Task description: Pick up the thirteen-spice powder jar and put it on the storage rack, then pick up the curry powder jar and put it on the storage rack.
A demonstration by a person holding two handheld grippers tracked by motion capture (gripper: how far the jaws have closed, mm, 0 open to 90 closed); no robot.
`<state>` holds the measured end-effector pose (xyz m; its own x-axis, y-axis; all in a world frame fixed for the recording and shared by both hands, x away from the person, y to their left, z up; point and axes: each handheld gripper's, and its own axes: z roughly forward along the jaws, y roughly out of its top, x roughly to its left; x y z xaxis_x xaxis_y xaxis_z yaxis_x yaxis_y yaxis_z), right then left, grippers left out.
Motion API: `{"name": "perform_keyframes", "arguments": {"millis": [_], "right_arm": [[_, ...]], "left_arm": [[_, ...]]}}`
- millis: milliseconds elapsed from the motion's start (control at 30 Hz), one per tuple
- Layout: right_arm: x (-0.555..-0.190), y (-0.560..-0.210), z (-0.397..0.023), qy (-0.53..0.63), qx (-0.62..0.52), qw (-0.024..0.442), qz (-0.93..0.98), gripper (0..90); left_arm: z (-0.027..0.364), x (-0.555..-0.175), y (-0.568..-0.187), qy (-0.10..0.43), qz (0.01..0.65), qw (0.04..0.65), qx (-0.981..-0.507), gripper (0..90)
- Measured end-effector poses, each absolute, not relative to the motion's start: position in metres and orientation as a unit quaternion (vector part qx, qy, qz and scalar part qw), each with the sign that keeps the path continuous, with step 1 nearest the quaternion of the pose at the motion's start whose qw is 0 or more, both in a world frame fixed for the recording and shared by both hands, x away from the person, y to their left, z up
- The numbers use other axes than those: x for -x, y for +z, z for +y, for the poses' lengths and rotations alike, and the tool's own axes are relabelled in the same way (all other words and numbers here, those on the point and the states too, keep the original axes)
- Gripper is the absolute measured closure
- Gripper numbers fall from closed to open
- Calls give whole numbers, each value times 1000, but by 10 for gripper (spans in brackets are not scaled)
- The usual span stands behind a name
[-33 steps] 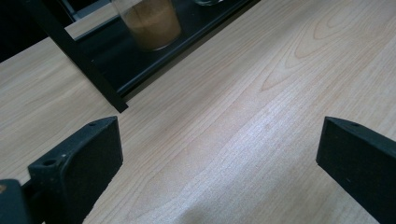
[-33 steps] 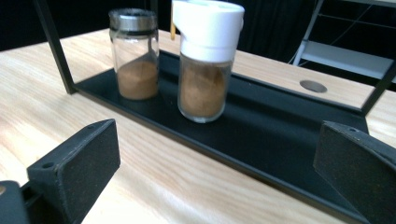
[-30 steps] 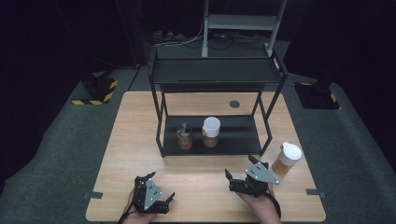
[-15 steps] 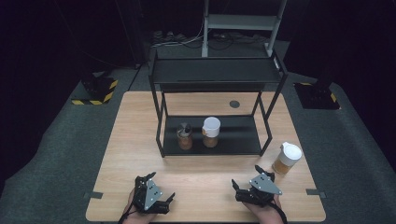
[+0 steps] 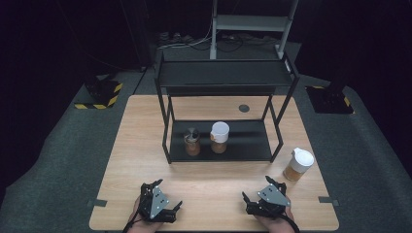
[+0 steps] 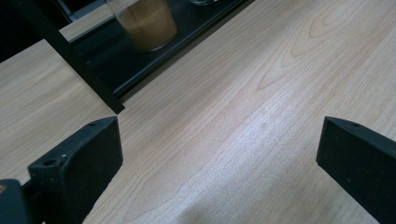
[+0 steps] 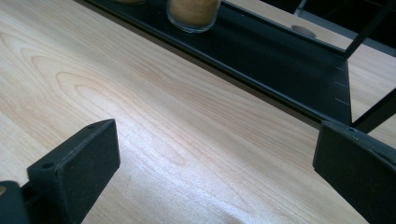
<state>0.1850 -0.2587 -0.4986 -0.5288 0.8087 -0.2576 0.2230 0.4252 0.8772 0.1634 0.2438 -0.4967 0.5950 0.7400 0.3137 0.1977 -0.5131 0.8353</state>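
Grippers rested at the near edge of the wooden table (image 5: 145,136), one in each of the person's hands. In the high view the left gripper (image 5: 167,201) lay at the lower left and the right gripper (image 5: 252,201) at the lower right, well apart from each other, each topped by a grey three-cornered plate.

Jaws of both were spread wide — released, with nothing between them. The left gripper view showed its two black jaws standing far apart over bare wood, and the right gripper view showed the same.

A black two-level rack (image 5: 221,77) stood at the middle of the table, beyond both grippers. On its lower shelf stood two jars of brown powder, side by side but apart: a dark-capped jar (image 5: 192,142) to the left and a white-lidded jar (image 5: 219,137) to the right.

A third jar, the white-lidded jar outside the rack (image 5: 298,165), stood upright on the table just beside the rack's right front leg — nearer to the right gripper than any other thing, yet not touched by it.

The left gripper view looked toward the rack's left front leg, with a jar base (image 6: 145,23) on the shelf behind it.
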Motion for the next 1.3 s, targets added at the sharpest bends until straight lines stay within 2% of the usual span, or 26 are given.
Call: {"name": "perform_keyframes", "arguments": {"millis": [367, 800, 1300], "right_arm": [[-177, -506, -263, 436, -330, 363, 754, 3], [-177, -507, -277, 463, -341, 348, 741, 3], [-170, -505, -293, 467, -340, 355, 735, 3]], "left_arm": [[241, -163, -496, 344, 280, 389, -808, 8], [238, -163, -496, 348, 274, 381, -811, 9], [239, -163, -496, 347, 272, 383, -812, 10]]}}
